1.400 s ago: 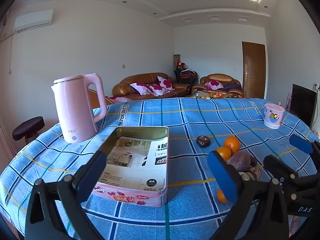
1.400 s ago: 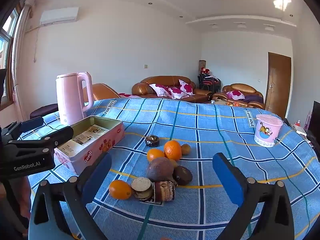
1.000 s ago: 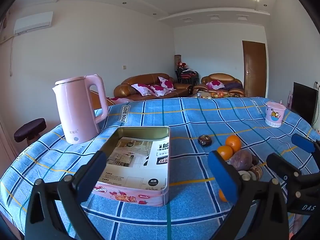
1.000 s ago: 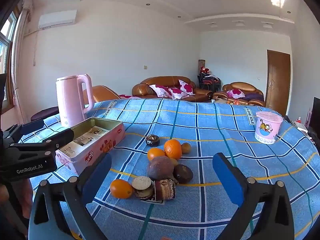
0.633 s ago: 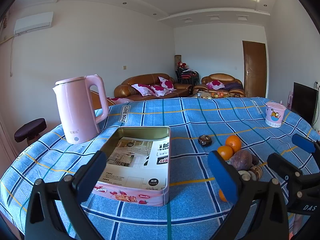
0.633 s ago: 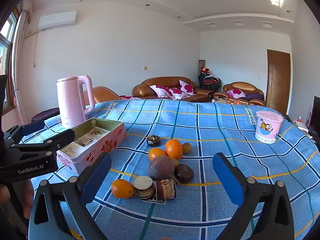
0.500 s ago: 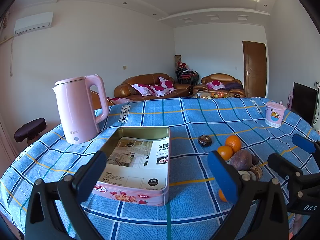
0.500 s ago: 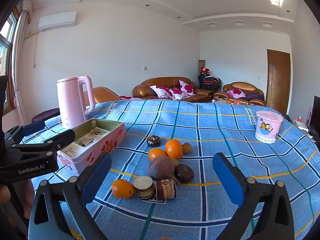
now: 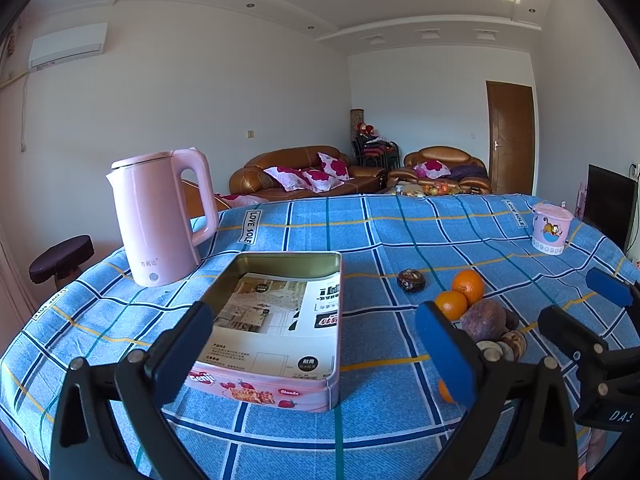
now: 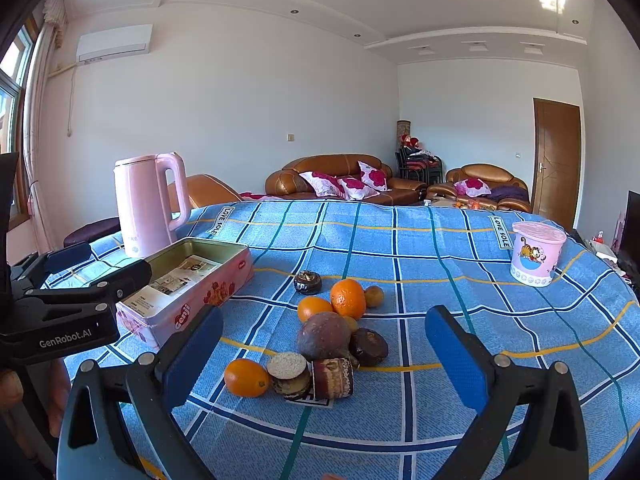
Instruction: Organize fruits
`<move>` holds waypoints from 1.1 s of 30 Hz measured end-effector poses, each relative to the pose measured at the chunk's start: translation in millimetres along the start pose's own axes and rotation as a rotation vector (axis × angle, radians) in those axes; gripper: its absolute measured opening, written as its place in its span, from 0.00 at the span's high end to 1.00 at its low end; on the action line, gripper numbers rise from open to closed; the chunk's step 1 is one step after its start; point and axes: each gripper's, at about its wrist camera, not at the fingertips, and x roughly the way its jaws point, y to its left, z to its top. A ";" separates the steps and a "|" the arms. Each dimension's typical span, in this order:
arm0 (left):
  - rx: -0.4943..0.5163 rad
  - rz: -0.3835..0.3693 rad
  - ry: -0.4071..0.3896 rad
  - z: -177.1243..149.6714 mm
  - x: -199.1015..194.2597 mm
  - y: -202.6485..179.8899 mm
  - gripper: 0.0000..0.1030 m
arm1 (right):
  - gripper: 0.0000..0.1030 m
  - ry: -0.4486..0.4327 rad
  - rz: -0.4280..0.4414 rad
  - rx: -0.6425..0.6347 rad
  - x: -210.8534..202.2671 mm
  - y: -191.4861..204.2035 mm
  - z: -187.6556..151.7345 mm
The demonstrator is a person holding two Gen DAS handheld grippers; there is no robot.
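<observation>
Blue-padded, your left claw (image 9: 312,344) and right claw (image 10: 324,348) stay spread wide and empty, barely shifted. Fruits (image 10: 324,336) lie clustered ahead of the right claw; the tin (image 9: 280,320) sits before the left, on the checked counter (image 10: 440,272); sofas (image 10: 332,180) beyond.

Right gripper hovering open over a fruit pile on the blue checked table

The right gripper (image 10: 320,348) is spreading its blue fingers (image 10: 192,356) wide, holding nothing, with the pile (image 10: 324,340) showing between them: three oranges (image 10: 348,298), a dark purple fruit (image 10: 323,336) and smaller brown pieces touching one another. A pink tin (image 10: 188,284) is lying open to the left of the pile, a pink kettle (image 10: 146,204) standing behind it. A pink cup (image 10: 536,252) is sitting well apart on the right. The left gripper (image 10: 84,268) is reaching in at the left edge beside the tin.
</observation>
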 end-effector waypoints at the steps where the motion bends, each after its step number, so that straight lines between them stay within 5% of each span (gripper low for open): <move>1: 0.000 0.000 0.001 0.0 0.2 0.0 0.00 | 0.01 0.000 0.001 -0.001 0.3 -0.4 0.0; 33: 0.011 -0.002 0.007 -3.2 -0.3 -3.0 0.00 | 0.01 0.008 0.002 0.000 0.8 -1.6 -6.5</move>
